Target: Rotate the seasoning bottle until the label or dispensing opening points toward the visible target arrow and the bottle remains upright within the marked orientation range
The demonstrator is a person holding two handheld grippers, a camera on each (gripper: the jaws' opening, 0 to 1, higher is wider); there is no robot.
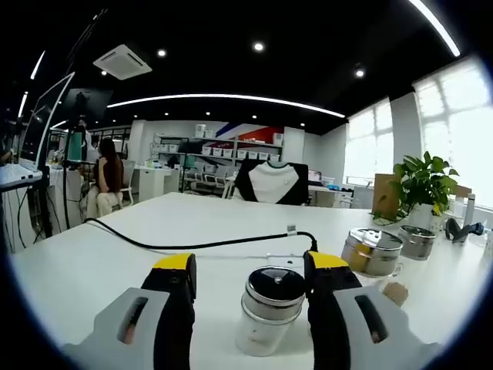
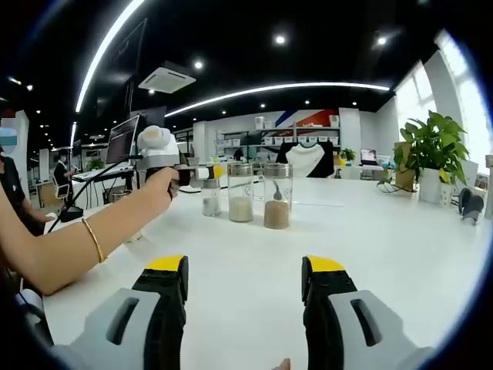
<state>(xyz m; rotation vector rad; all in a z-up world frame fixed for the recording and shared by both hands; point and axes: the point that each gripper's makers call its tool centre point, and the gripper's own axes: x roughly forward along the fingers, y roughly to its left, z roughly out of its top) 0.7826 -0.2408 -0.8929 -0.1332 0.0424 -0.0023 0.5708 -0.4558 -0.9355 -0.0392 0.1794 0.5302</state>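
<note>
Two spread fingers of the left gripper [image 1: 250,281] are placed around the upright seasoning bottle [image 1: 269,308], ready for turning; the right gripper [image 2: 245,281], also spread, is held apart above the tabletop [image 2: 385,239].

A white counter [image 1: 115,254] is crossed by a black cable [image 1: 200,245]. Two lidded metal tins [image 1: 373,251] [image 1: 417,241] are seen near its right side, with a potted plant [image 1: 422,185] behind them. A black-and-white shirt [image 1: 272,183] is draped over a chair at the far edge. A seated person [image 1: 106,176] is seen at left, with shelving holding boxes [image 1: 219,150] at the back wall. A ceiling AC unit [image 1: 122,62] is mounted overhead. In the right gripper view, a monitor [image 2: 123,139] is seen at left, the potted plant [image 2: 431,150] at right, and a dark object [image 2: 468,205] beside it.
</note>
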